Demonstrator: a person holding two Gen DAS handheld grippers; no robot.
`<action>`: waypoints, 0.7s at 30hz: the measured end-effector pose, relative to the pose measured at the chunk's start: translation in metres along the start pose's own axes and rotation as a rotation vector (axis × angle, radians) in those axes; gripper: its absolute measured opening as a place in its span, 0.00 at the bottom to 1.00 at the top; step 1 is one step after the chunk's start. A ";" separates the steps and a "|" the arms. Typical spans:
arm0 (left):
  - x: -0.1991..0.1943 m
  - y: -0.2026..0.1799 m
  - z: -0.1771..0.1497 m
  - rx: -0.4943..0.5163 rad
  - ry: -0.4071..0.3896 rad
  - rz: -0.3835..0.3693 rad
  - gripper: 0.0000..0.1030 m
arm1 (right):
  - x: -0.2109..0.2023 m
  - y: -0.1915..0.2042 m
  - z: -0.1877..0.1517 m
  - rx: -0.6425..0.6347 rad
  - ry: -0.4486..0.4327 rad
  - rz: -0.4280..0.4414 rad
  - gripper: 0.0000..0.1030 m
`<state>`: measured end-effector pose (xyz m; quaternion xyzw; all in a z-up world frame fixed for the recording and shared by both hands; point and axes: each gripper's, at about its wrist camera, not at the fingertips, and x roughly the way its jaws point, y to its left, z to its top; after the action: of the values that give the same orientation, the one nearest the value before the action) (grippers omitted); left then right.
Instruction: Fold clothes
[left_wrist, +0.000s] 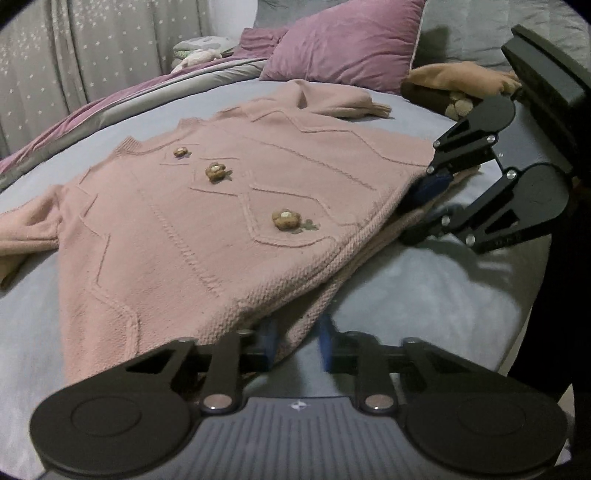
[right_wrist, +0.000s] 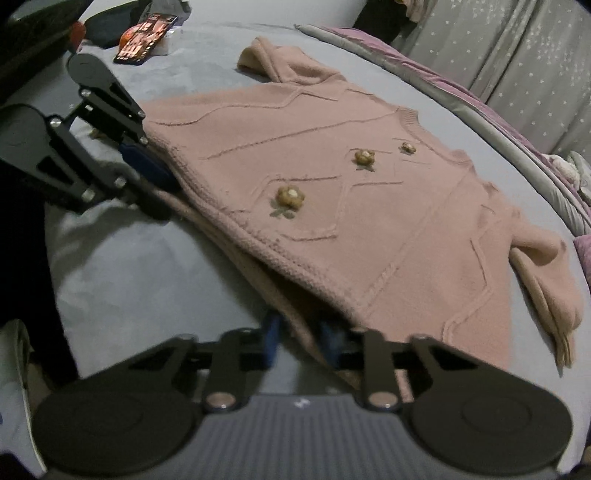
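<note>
- A pink knitted sweater (left_wrist: 229, 221) with raised zigzag lines lies flat, front side up, on a bed with a grey-blue sheet (left_wrist: 424, 295).
- 3 small brown knitted flowers (left_wrist: 285, 219) sit in a slanted row on the chest of the sweater, from the collar down toward the hem.
- The left gripper (left_wrist: 295, 347) is at one corner of the ribbed hem. Its 2 blue fingers (left_wrist: 271, 341) stand a little apart, with the hem edge between them, so they pinch the fabric.
- The right gripper (right_wrist: 301, 345) is at the other corner of the same hem. Its blue fingers (right_wrist: 272, 341) also close on the folded edge of the sweater.
- In the left wrist view the right gripper shows at the right side, with a blue finger under the sweater's hem. In the right wrist view the left gripper (right_wrist: 147, 166) shows at the left side in the same way.
- The hem is lifted a little from the sheet, and a second layer of the pink knit is visible below it.
- Both sleeves lie out to the sides; the one far from the left gripper is bent near a purple velvet pillow (left_wrist: 343, 40).
- A tan and brown garment (left_wrist: 461, 83) lies on the bed just beside that pillow.
- A dark flat packet with red print (right_wrist: 146, 38) rests on the sheet, well apart from the sweater.
- A grey curtain with small white stars (left_wrist: 92, 55) hangs behind the bed.
</note>
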<state>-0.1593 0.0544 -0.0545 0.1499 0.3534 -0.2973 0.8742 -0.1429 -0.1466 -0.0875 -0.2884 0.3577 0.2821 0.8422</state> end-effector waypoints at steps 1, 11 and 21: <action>-0.001 0.000 0.000 0.002 0.002 -0.002 0.07 | -0.001 0.002 -0.001 -0.015 0.001 -0.005 0.11; -0.004 -0.003 0.000 0.019 0.048 -0.020 0.04 | -0.007 0.007 -0.008 -0.023 0.007 -0.018 0.09; -0.028 0.008 -0.009 -0.128 0.046 -0.120 0.06 | -0.036 -0.005 -0.018 0.140 -0.013 0.040 0.30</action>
<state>-0.1749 0.0769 -0.0410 0.0789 0.4001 -0.3224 0.8542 -0.1689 -0.1721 -0.0687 -0.2197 0.3768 0.2751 0.8568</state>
